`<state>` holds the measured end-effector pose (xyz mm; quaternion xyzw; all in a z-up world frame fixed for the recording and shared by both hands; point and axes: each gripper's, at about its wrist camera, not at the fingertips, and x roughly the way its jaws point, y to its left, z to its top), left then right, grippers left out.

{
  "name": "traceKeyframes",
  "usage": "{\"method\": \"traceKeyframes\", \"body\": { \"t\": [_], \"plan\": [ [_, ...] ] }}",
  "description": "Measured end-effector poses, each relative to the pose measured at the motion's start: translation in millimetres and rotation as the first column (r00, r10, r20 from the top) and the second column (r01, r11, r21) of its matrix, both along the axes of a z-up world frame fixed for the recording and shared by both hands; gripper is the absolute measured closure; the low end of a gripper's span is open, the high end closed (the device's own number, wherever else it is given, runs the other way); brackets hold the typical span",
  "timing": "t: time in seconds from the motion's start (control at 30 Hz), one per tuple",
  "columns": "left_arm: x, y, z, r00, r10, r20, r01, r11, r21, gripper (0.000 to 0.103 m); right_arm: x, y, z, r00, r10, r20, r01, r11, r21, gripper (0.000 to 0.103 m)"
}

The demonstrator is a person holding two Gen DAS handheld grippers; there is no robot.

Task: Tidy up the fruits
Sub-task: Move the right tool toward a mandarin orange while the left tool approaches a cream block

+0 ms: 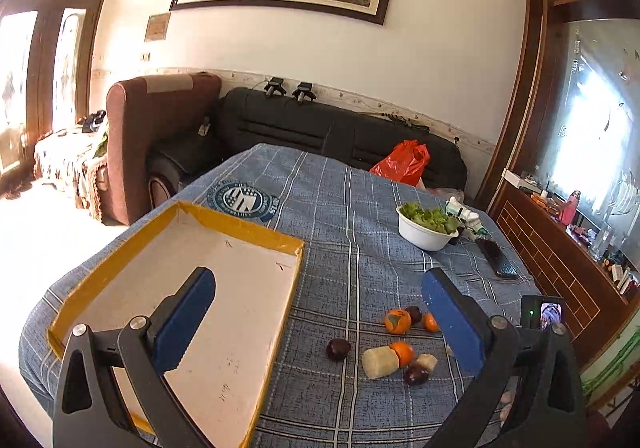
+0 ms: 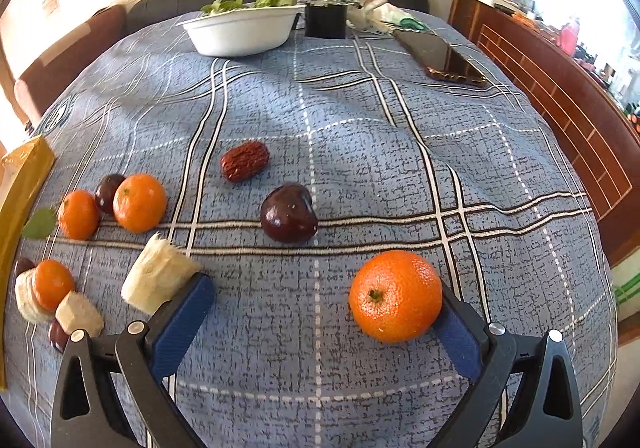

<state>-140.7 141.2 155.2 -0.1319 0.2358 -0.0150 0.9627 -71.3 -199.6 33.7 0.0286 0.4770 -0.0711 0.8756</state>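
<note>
Two grippers stand spread and empty, the left gripper [image 1: 316, 324] over the yellow-rimmed tray [image 1: 244, 232], the right gripper [image 2: 326, 322] beside an orange [image 2: 395, 296] touching its right finger, seemingly about to shift and close.

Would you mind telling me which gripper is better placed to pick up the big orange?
Right. The right gripper is open, the big orange against one finger; the left gripper hovers by the tray.
</note>
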Motion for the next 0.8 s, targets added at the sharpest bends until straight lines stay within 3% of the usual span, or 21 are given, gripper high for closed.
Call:
{"method": "traceKeyframes", "body": {
  "t": [0.13, 0.37, 0.53, 0.6, 0.67, 0.8],
  "plan": [
    [8.2, -9.8, -25.2, 0.996, -0.025, -0.086, 0.022, 0.999, -0.030, 0.001, 6.1, 1.1, 0.8, 1.000, -0.031, -0.003, 0.031, 0.999, -0.007, 0.000],
    [-1.0, -7.3, -28.2, 0.997, -0.072, -0.033, 0.071, 0.997, -0.033, 0.004, 5.4, -0.4, 1.3, 0.999, -0.032, 0.004, 0.032, 0.999, -0.003, 0.000],
    [4.4, -5.8, -34.1, 0.995, -0.080, -0.060, 0.078, 0.996, -0.038, 0.004, 1.2, -1.8, 1.7, 1.000, -0.020, 0.013, 0.019, 1.000, 0.012, 0.000],
    [6.5, -5.7, -37.3, 0.994, -0.080, -0.079, 0.077, 0.997, -0.031, 0.004, -5.4, -6.9, 4.7, 0.999, -0.007, 0.037, 0.005, 0.998, 0.060, 0.003],
    [6.3, -5.0, -38.0, 0.993, -0.080, -0.082, 0.079, 0.997, -0.010, 0.004, -22.2, -21.6, 14.2, 0.994, -0.001, 0.108, -0.016, 0.987, 0.160, 0.012],
    [12.2, -5.3, -42.8, 0.991, -0.092, -0.092, 0.093, 0.996, 0.001, 0.004, -51.4, -65.6, 37.2, 0.976, -0.071, 0.206, 0.015, 0.965, 0.263, 0.012]
  ]
}}
